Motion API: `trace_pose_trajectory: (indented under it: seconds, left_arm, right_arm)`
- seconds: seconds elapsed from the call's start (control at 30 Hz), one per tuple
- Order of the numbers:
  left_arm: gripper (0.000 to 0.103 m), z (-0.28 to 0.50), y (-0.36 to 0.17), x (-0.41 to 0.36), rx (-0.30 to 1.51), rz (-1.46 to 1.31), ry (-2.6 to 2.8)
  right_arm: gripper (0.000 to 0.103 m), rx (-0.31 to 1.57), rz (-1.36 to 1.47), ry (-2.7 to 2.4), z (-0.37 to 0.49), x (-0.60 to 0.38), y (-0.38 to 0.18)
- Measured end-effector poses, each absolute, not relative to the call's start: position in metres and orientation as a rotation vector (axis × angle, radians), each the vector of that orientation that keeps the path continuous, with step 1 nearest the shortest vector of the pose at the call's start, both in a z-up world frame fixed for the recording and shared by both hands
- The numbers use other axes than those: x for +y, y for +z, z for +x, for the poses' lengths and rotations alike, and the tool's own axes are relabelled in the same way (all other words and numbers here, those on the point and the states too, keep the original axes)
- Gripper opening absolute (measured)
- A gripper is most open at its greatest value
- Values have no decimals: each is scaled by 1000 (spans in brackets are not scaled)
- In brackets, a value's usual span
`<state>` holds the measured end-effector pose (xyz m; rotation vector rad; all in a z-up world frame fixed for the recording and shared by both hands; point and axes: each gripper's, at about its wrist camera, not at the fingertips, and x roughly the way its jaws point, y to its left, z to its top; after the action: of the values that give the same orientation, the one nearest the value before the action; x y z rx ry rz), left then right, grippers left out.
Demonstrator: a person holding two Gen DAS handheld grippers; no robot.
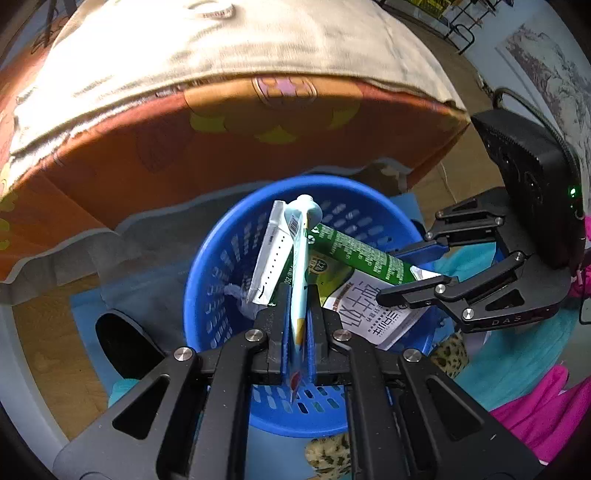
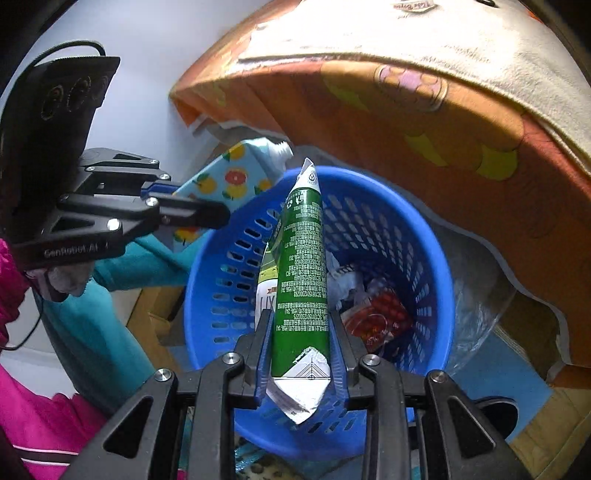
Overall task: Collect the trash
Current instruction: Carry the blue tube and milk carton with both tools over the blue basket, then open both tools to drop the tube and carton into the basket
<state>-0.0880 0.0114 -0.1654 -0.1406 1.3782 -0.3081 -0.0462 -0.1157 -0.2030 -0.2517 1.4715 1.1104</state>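
A blue slotted trash basket (image 1: pixel 207 280) (image 2: pixel 428 258) stands on the floor below both grippers. My left gripper (image 1: pixel 300 295) is shut on a light blue fruit-print pouch (image 1: pixel 300 258) with a screw spout, held over the basket's rim; the pouch also shows in the right wrist view (image 2: pixel 229 181). My right gripper (image 2: pixel 301 325) is shut on a green and white milk carton (image 2: pixel 301 266), flattened, held above the basket; it shows at the right in the left wrist view (image 1: pixel 369 284). Crumpled paper (image 2: pixel 345 284) and a red wrapper (image 2: pixel 380 317) lie inside the basket.
A table with an orange patterned cloth (image 1: pixel 258 147) and a beige cover (image 1: pixel 221 55) overhangs just behind the basket. A white cap (image 1: pixel 214 11) lies on top. A blue mat (image 1: pixel 88 314) and a black shoe (image 1: pixel 125 343) are on the wooden floor.
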Motion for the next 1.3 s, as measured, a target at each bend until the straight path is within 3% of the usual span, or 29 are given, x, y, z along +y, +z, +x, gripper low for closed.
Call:
trace_pose_trajectory:
  seconds: [0.83,1.1,1.17,1.2,1.23,1.3]
  left_arm:
    - [5,-92,-205,-10,1505,-126,-373]
    - [6,-95,-218,-17,1567,-94,-371]
    - [13,-95,-218,-16,1568,-98,-362]
    - [27,-95,-218,-15,1566,-104,-360]
    - [34,-95,-217,-14,1560,-107,-355]
    - [39,-95,-216,-13,1542,-105,-347]
  right_arm:
    - [24,1540,-288,1074,-57,-96,-244]
    - [31,1504,-269,1011,-43,-105,-233]
    - [33,1478,-264,992,-39,-107,-227]
    - [39,1468,-262,986,-37,-108,-225]
    - [47,1456,-260,978,-36,-109,-222]
    - [54,1435,-250,971,-33,-112,-217]
